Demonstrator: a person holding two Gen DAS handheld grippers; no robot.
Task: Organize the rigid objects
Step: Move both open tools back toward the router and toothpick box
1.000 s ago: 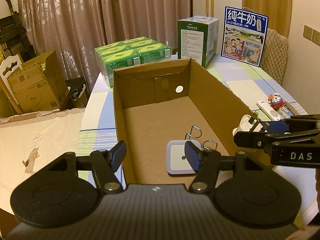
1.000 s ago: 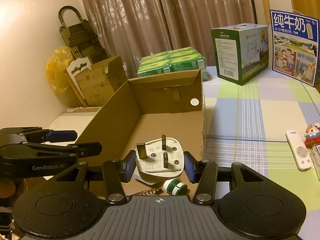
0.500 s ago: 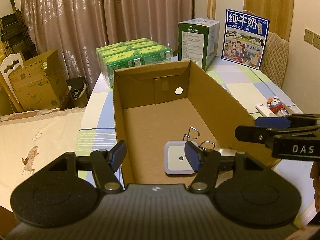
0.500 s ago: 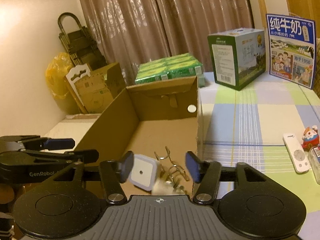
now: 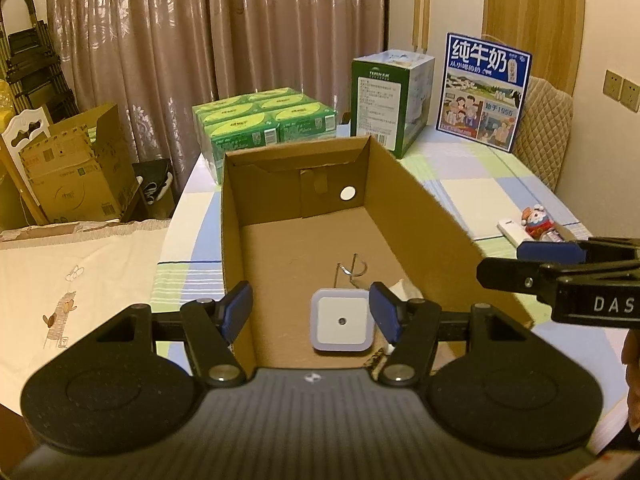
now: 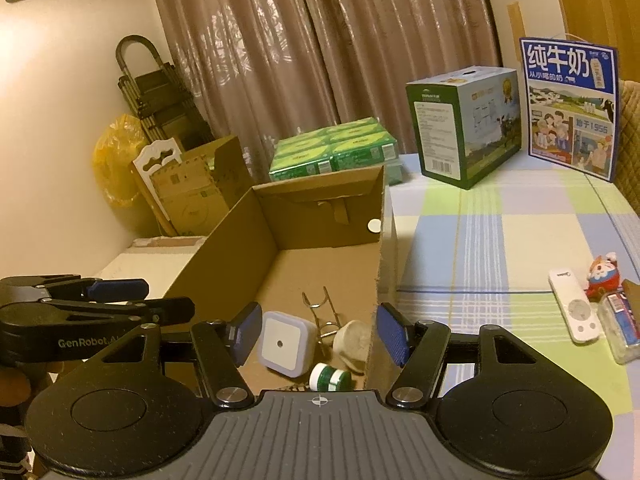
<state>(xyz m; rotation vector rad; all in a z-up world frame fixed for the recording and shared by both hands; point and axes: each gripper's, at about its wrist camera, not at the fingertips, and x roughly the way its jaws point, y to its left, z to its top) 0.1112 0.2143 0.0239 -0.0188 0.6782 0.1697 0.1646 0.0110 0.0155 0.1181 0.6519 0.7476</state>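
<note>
both tools hover spread and empty at the near end of an open cardboard box [image 5: 420,200] on a checked bench [image 6: 500,240]. the left tool [image 5: 310,312] straddles the box's near left wall, one finger outside it and one over the floor; the right tool [image 6: 318,334] straddles the near right wall in the same way.

the likeliest trouble, judged from this pose, is a finger catching a thin cardboard wall on the next reach and shoving or tipping the light box, scattering what is already stowed. a second risk is crowding: everything in the box lies bunched just ahead of the tools, so another piece dropped here could land on the pile and bounce out or jam. the far half of the box floor shows bare.

largest of the stowed pieces is a square white night light [image 6: 282,344], face up with a small dark dot at its centre, just ahead of the left tool. to its right lies a white plug adapter [image 6: 354,340], tipped against the box's right wall. beyond them rest bent wire clips [image 6: 324,312], thin and looped. nearest the right tool, half hidden under its body, sits a small green-and-white capped bottle [image 6: 330,376].

to the right of the right tool, outside the box, a white remote [image 6: 574,306], a small red figurine [image 6: 604,276] and a clear packet [image 6: 620,326] lie on the bench, apparently unsorted.
</note>
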